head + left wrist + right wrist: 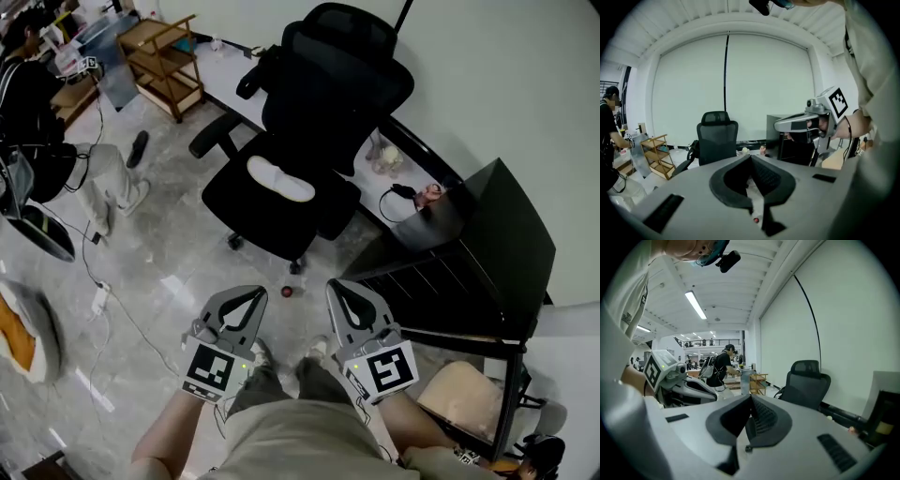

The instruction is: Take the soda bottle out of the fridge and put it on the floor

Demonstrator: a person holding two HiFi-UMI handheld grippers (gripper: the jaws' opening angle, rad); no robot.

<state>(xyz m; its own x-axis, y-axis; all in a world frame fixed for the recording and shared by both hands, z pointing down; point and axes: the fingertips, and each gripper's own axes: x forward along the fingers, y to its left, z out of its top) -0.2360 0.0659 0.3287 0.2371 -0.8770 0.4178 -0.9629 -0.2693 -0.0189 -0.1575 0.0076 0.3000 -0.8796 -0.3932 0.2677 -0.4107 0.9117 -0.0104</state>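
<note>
Bottom centre, both forearms reach out from the body side by side. The left tongs [251, 298] and right tongs [341, 289] point ahead, each pinched together on nothing, marker cubes facing up. Beyond stands a black office chair [309, 122], with a black cabinet [492, 239] at right. The soda bottle can't be made out in any view.

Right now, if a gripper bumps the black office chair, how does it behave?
Likely rolls: the office chair stands on casters over a glossy floor. Pushed at an armrest, it would probably swivel rather than travel straight. The white pad on its seat looks loose and may slide.
</note>
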